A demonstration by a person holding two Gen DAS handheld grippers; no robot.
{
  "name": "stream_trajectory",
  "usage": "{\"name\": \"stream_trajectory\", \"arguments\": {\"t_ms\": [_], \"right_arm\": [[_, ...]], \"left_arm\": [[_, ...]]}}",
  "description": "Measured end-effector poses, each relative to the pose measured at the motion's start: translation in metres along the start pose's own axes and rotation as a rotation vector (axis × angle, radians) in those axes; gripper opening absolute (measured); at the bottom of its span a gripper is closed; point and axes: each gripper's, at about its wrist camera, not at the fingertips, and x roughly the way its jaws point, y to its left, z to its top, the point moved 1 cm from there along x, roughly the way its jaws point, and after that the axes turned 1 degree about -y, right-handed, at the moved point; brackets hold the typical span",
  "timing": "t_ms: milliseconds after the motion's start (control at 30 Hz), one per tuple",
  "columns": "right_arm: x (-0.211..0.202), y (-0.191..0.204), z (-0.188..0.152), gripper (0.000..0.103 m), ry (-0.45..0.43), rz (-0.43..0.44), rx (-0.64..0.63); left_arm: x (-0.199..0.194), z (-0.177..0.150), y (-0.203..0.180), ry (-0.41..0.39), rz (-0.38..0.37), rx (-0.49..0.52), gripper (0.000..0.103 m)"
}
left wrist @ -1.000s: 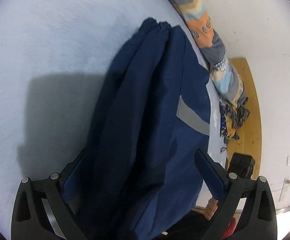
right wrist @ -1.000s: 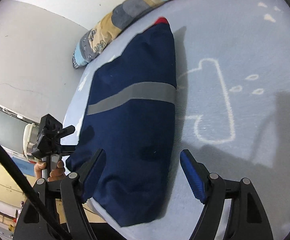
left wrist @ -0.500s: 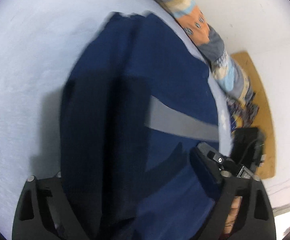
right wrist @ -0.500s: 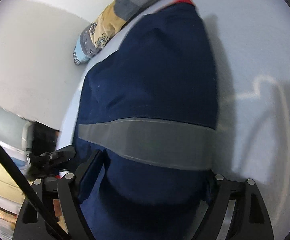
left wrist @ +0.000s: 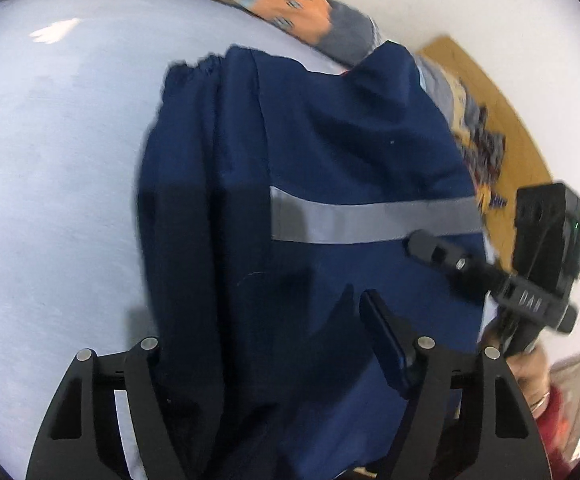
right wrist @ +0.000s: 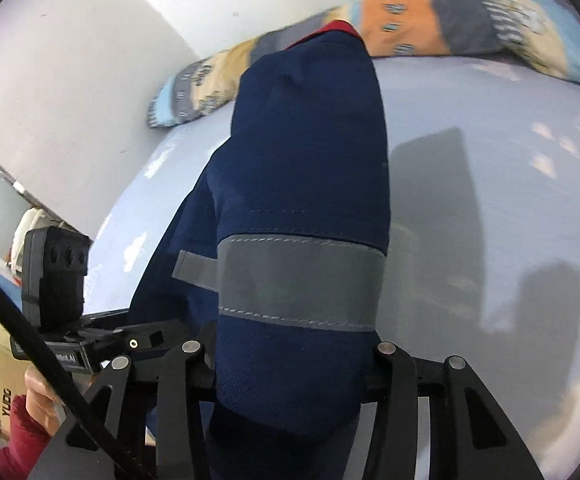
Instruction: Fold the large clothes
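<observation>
A pale blue bed sheet (left wrist: 58, 168) fills most of both views, and on it lies a big navy jacket (left wrist: 329, 152), bunched into a long folded bundle that runs from the bottom centre of each frame up toward the top. A grey reflective band (left wrist: 369, 220) crosses the jacket at mid-frame in the left wrist view; in the right wrist view the same band wraps the raised cloth just above the tongs. Along the top edge of both views sits a patchwork pillow (right wrist: 429, 20) in orange, grey and light blue, touching the jacket's far end. The right gripper (right wrist: 290, 364) is closed tight on a thick fold of the jacket, the cloth bulging out between its fingers. The left gripper (left wrist: 274, 344) stands with its jaws wide apart, jacket cloth lying between them; its right finger (left wrist: 385, 344) shows clear above the fabric, its left finger is hidden by cloth.
</observation>
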Motion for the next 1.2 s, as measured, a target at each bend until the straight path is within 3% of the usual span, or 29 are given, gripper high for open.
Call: {"name": "stream_trajectory", "arguments": {"t_ms": [67, 133, 267, 400, 467, 533, 600, 667, 700, 733, 767, 833, 900, 1000, 1067, 1200], "right_arm": [[-0.011, -0.031, -0.014, 0.061, 0.019, -0.056, 0.064], [-0.013, -0.066, -0.032, 0.071, 0.074, -0.14, 0.154], [-0.051, -0.093, -0.044, 0.071, 0.011, -0.188, 0.238], [-0.099, -0.061, -0.055, 0.069, -0.096, -0.187, 0.143], [-0.119, -0.036, -0.082, 0.053, -0.143, -0.135, 0.062], [-0.118, -0.01, -0.098, 0.051, -0.149, -0.128, 0.001], [-0.11, 0.013, -0.123, 0.049, -0.125, -0.129, -0.055], [-0.091, 0.022, -0.147, 0.045, -0.058, -0.158, -0.098], [-0.075, 0.022, -0.155, 0.045, -0.006, -0.179, -0.109], [-0.064, 0.018, -0.161, 0.046, 0.03, -0.212, -0.102], [-0.049, 0.009, -0.165, 0.046, 0.071, -0.237, -0.075], [-0.038, 0.003, -0.16, 0.047, 0.101, -0.216, -0.042], [-0.045, 0.002, -0.152, 0.049, 0.098, -0.199, -0.014], [-0.074, 0.003, -0.132, 0.049, -0.012, -0.116, 0.014], [-0.082, 0.004, -0.107, 0.056, -0.08, -0.18, -0.027], [-0.068, -0.01, -0.056, 0.057, -0.131, -0.237, -0.005]], "left_arm": [[0.013, -0.004, -0.01, 0.013, 0.064, 0.035, 0.071], [0.02, -0.007, -0.017, 0.005, 0.204, 0.101, 0.071], [0.003, -0.01, -0.028, -0.063, 0.308, 0.145, 0.071], [-0.037, -0.034, -0.053, -0.225, 0.393, 0.225, 0.072], [-0.052, -0.058, -0.07, -0.314, 0.43, 0.273, 0.078], [-0.055, -0.077, -0.082, -0.373, 0.451, 0.311, 0.088], [-0.048, -0.098, -0.095, -0.406, 0.493, 0.355, 0.089], [-0.03, -0.11, -0.093, -0.366, 0.568, 0.381, 0.089], [-0.012, -0.114, -0.076, -0.267, 0.624, 0.363, 0.09], [-0.002, -0.12, -0.056, -0.193, 0.622, 0.333, 0.09], [0.004, -0.118, -0.044, -0.18, 0.582, 0.269, 0.09], [-0.004, -0.109, -0.034, -0.19, 0.524, 0.166, 0.088], [-0.024, -0.106, -0.04, -0.272, 0.556, 0.18, 0.084], [-0.056, -0.095, -0.063, -0.454, 0.564, 0.237, 0.085], [-0.063, -0.082, -0.074, -0.541, 0.565, 0.255, 0.092], [-0.043, -0.061, -0.084, -0.557, 0.585, 0.249, 0.093]]}}
